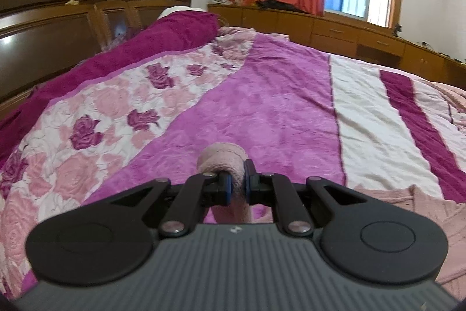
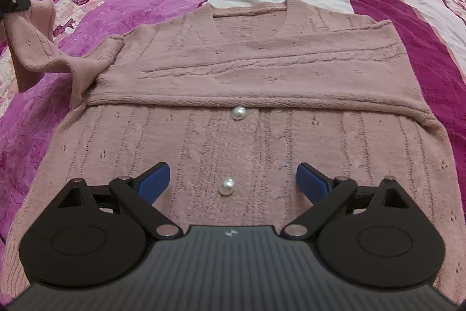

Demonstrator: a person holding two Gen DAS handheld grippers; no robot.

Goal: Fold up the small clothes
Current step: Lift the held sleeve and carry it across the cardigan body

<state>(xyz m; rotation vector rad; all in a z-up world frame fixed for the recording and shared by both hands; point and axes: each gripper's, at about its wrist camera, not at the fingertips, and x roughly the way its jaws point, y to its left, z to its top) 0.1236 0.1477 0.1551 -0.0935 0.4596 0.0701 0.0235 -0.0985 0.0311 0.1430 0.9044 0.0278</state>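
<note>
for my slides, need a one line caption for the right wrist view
Open right gripper hovers over a pink cardigan while the left gripper lifts its sleeve.

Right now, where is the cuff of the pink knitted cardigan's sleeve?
The cuff is pinched in the left gripper, lifted above the purple bedspread.

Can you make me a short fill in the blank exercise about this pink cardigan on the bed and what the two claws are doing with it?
1. The left claw is shut on the cardigan's ____, lifted off the bedspread.
2. The right claw hovers over the cardigan with its jaws ____.
3. Two ____ buttons show down the cardigan's front.
4. One sleeve already lies folded ____ the cardigan's chest.

Missing words: sleeve; open; pearl; across
</note>
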